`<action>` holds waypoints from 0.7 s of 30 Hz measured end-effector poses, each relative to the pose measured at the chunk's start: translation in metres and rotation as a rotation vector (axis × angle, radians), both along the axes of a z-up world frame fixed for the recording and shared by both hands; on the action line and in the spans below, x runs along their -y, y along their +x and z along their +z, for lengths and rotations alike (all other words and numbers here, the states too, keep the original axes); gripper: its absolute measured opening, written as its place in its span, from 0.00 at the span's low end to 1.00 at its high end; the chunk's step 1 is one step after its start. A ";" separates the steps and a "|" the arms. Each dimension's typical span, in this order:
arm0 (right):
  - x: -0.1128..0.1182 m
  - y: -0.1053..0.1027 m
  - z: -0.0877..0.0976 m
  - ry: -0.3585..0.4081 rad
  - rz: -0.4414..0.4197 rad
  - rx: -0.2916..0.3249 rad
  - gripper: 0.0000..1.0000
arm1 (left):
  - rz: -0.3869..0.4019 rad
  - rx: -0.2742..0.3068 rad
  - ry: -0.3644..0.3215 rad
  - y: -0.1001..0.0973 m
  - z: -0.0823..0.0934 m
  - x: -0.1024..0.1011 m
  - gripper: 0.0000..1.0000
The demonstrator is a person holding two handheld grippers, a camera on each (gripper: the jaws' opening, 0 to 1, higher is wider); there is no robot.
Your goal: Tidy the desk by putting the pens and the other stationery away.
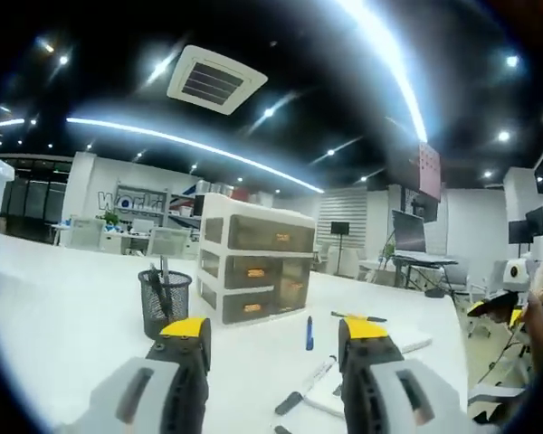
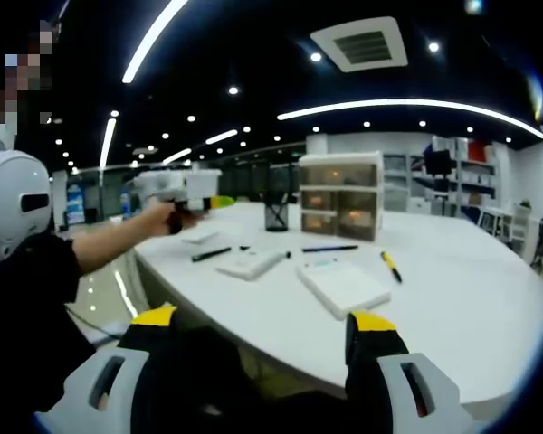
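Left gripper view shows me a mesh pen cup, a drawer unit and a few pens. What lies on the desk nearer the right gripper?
Observer: A flat white rectangular pad lies near the edge of the white desk.
Operator: Anything beside it?
Observer: A yellow-and-black pen lies just to its right, not touching it.
Operator: Is the right gripper carrying anything?
Observer: No. The right gripper has its jaws open and empty, short of the desk edge.
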State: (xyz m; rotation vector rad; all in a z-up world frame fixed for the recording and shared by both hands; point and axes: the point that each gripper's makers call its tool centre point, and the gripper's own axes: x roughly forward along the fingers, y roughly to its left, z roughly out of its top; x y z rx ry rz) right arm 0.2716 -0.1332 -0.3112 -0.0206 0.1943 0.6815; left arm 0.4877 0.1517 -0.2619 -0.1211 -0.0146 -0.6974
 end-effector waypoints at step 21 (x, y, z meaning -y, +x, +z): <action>-0.006 0.002 -0.008 0.003 0.011 -0.013 0.70 | -0.013 -0.018 0.052 -0.094 -0.023 -0.016 0.64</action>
